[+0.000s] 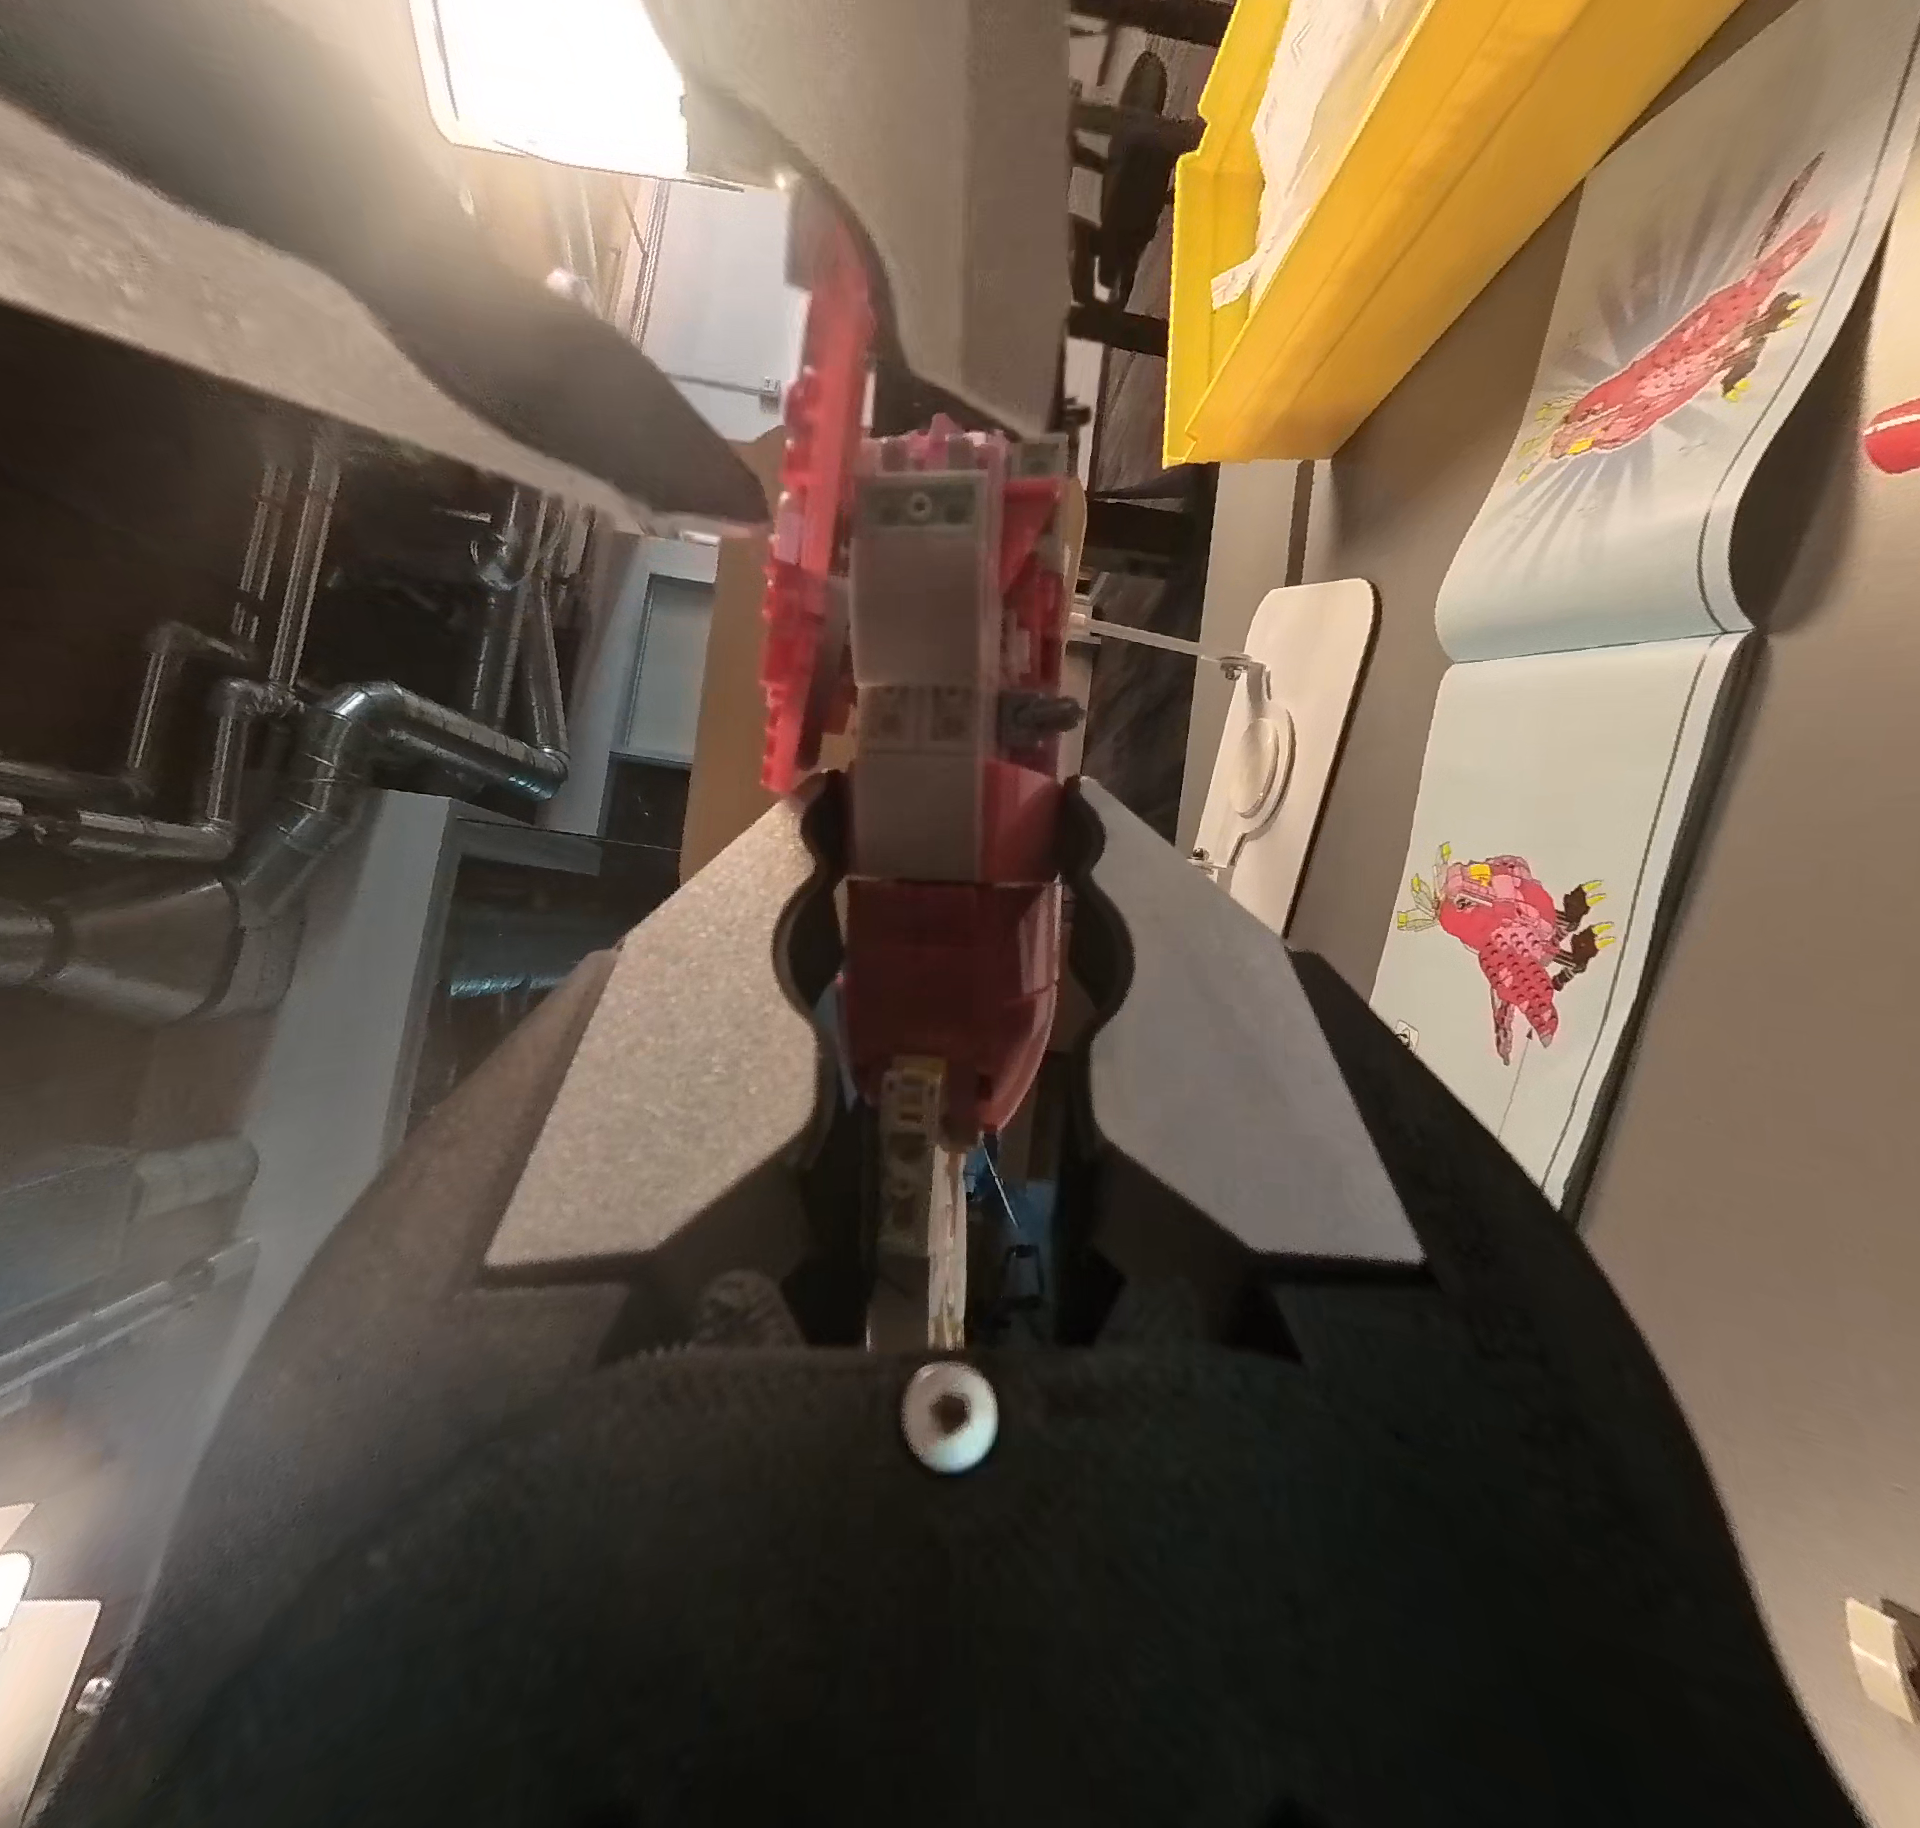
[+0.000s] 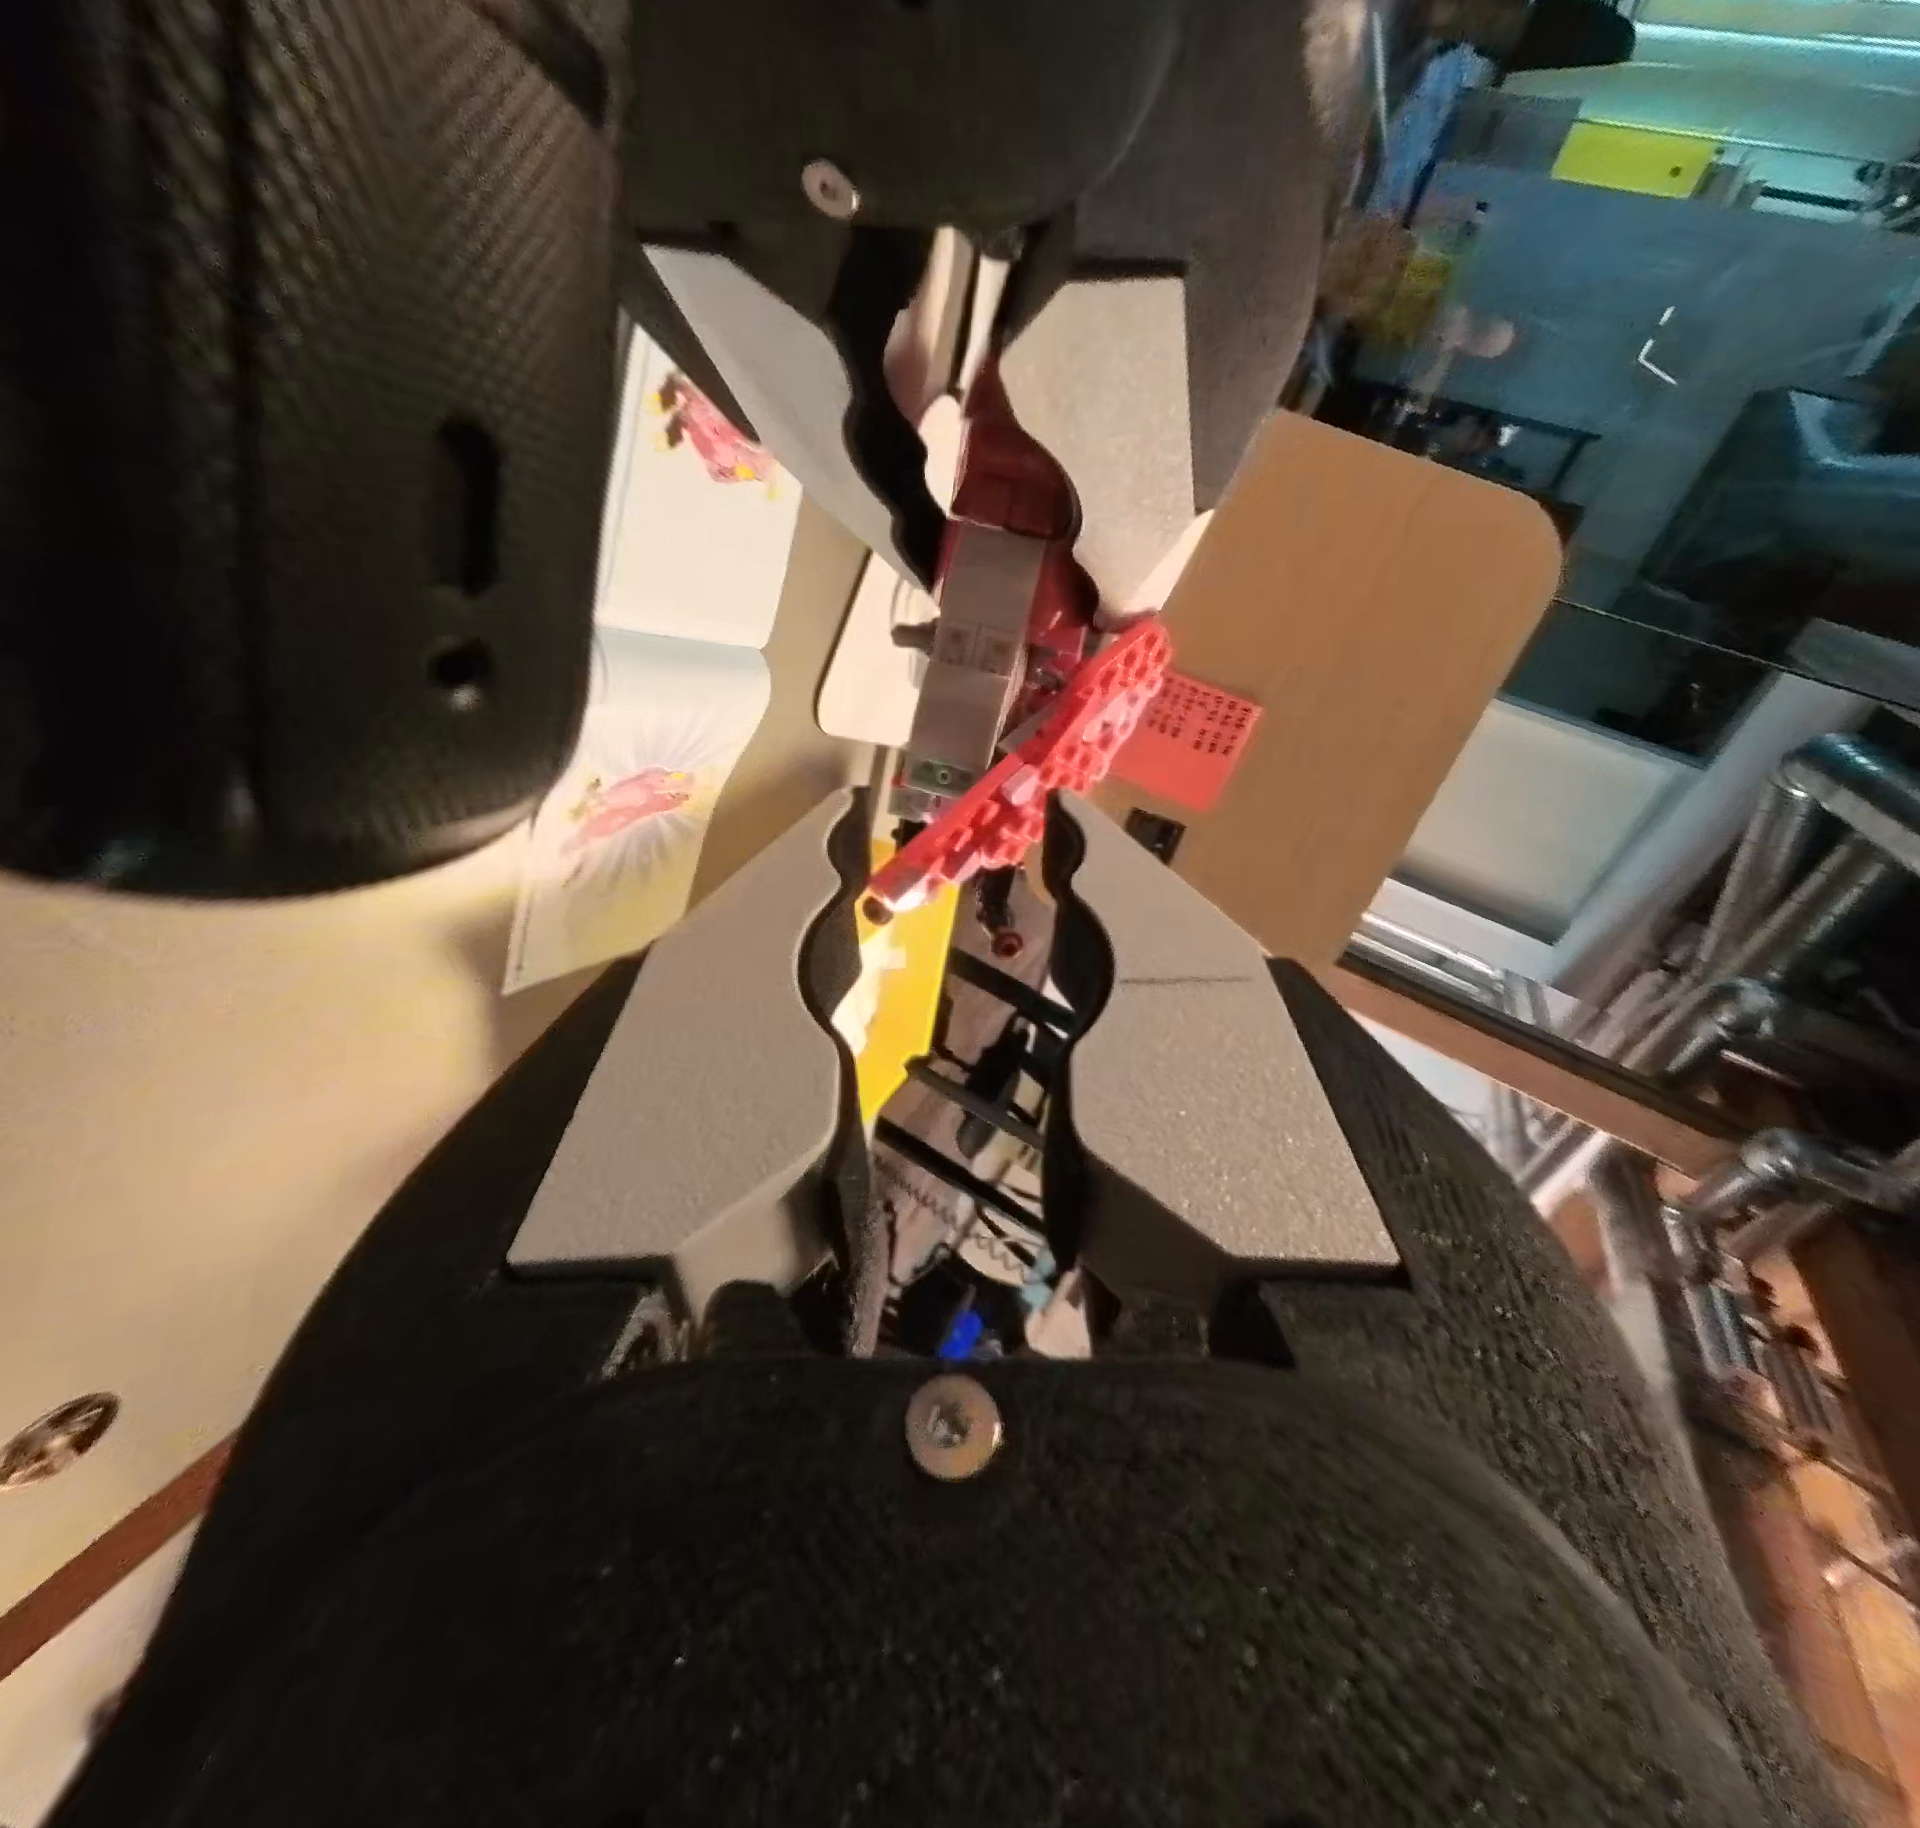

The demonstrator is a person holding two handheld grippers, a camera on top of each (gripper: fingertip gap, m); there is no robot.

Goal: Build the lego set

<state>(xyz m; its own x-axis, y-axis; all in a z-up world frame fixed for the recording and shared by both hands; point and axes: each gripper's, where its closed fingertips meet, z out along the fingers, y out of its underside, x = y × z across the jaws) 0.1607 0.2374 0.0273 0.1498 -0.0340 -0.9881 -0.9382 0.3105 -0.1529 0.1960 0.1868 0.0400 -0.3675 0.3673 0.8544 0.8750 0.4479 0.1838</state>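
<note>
Two grippers meet over my smooth tan table [image 2: 208, 1103], with shiny metal pipes [image 1: 312, 739] and a bright window behind. My left gripper [image 1: 945, 822] pinches a bumpy toy brick model [image 1: 935, 698], red and grey, by its dark red end. My right gripper [image 2: 951, 822] grips its flat red studded wing [image 2: 1039, 770]. One yellow plastic tray [image 1: 1351, 251] and an open picture booklet [image 1: 1579, 739] lie nearby.

One red-and-grey brick model [image 1: 914, 635], one yellow tray [image 1: 1455, 168], one open booklet [image 1: 1621, 739] — two tools.
</note>
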